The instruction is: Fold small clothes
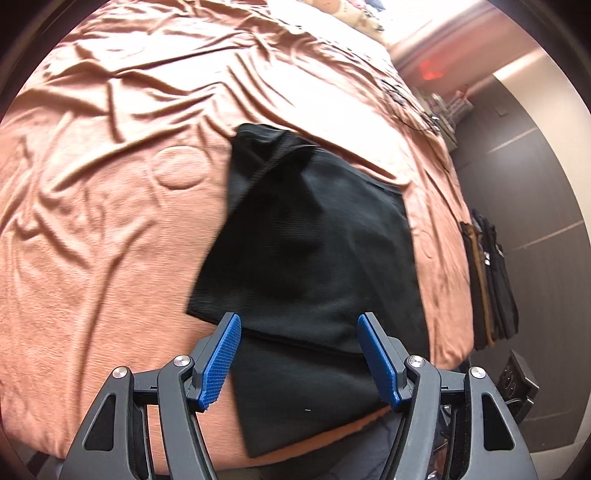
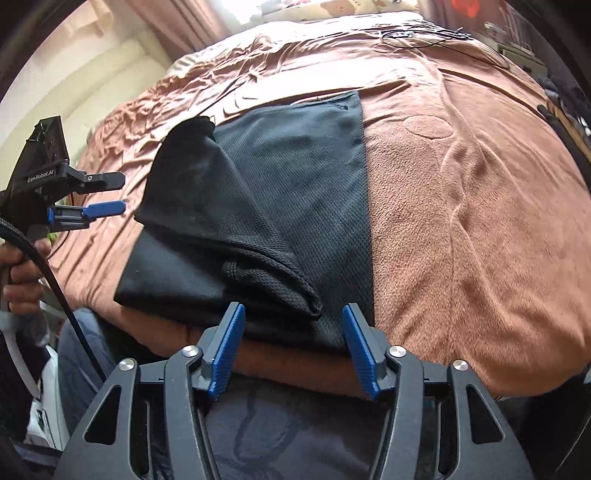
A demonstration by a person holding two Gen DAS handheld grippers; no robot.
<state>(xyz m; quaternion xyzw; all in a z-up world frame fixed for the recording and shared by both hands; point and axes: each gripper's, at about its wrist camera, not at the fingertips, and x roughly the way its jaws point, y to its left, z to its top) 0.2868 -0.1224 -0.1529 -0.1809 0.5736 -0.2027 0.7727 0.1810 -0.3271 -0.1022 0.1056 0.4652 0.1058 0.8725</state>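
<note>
A black garment (image 1: 310, 254) lies partly folded on a rust-brown bed cover (image 1: 110, 221). In the right wrist view the same garment (image 2: 280, 192) shows a thick folded-over flap on its left half and a flat mesh layer on the right. My left gripper (image 1: 299, 321) is open and empty, hovering over the garment's near edge. My right gripper (image 2: 293, 310) is open and empty, just above the garment's near edge at the bed's front. The left gripper also shows in the right wrist view (image 2: 120, 194), open, held left of the garment.
A stack of folded dark clothes (image 1: 491, 280) sits at the bed's right edge. Cables (image 2: 424, 35) lie on the far part of the bed. A power strip (image 1: 517, 376) lies on the floor. My legs in dark trousers (image 2: 277, 424) are below the bed edge.
</note>
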